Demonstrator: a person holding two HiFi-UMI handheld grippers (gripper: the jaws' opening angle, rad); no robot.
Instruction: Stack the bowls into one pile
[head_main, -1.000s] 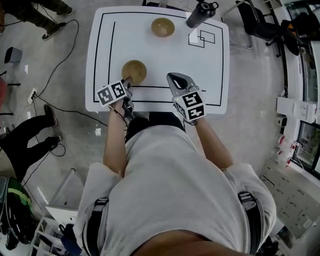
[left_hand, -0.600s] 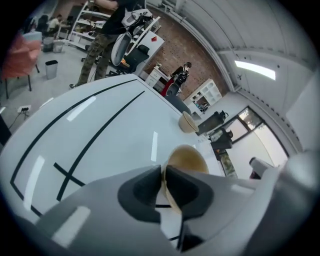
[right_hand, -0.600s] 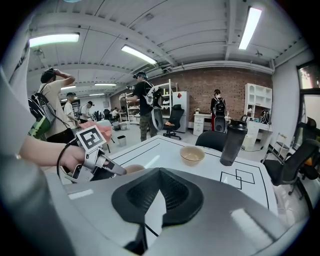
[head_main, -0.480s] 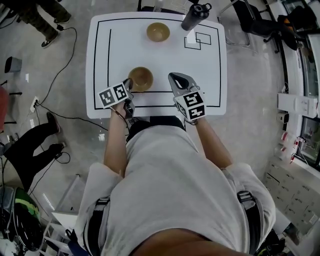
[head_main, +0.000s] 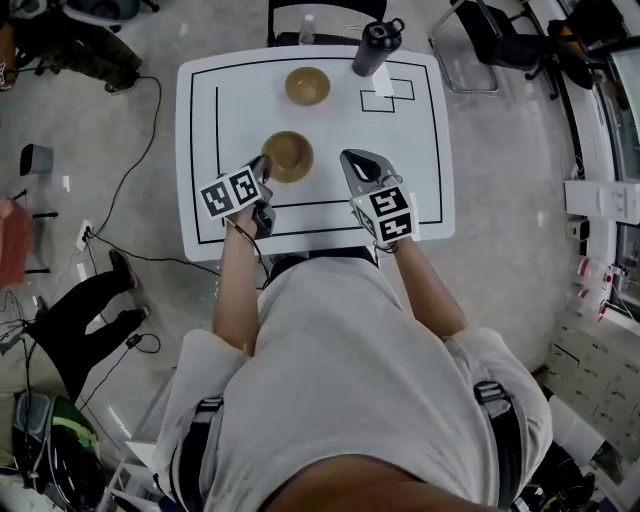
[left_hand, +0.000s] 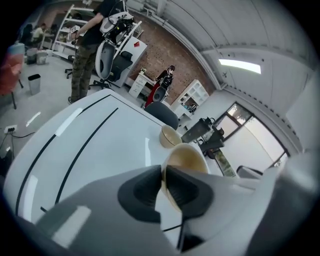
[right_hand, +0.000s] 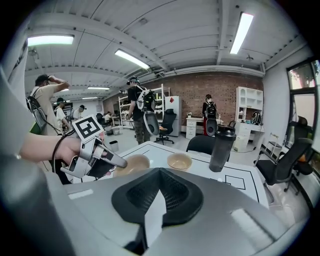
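Open table (head_main: 330, 125) separates near bowl (head_main: 288, 155) from far bowl (head_main: 307, 86); shaker bottle (head_main: 375, 48) flanks the latter.

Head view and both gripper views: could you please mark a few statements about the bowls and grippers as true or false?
1. The left gripper has the rim of the nearer tan round bowl between its jaws. True; the jaws are closing on it.
2. That bowl is nested in the farther tan round bowl. False: they are apart.
3. The right gripper holds the farther bowl. False: it is shut and empty.
4. The black shaker bottle stands at the far side of the white table. True.
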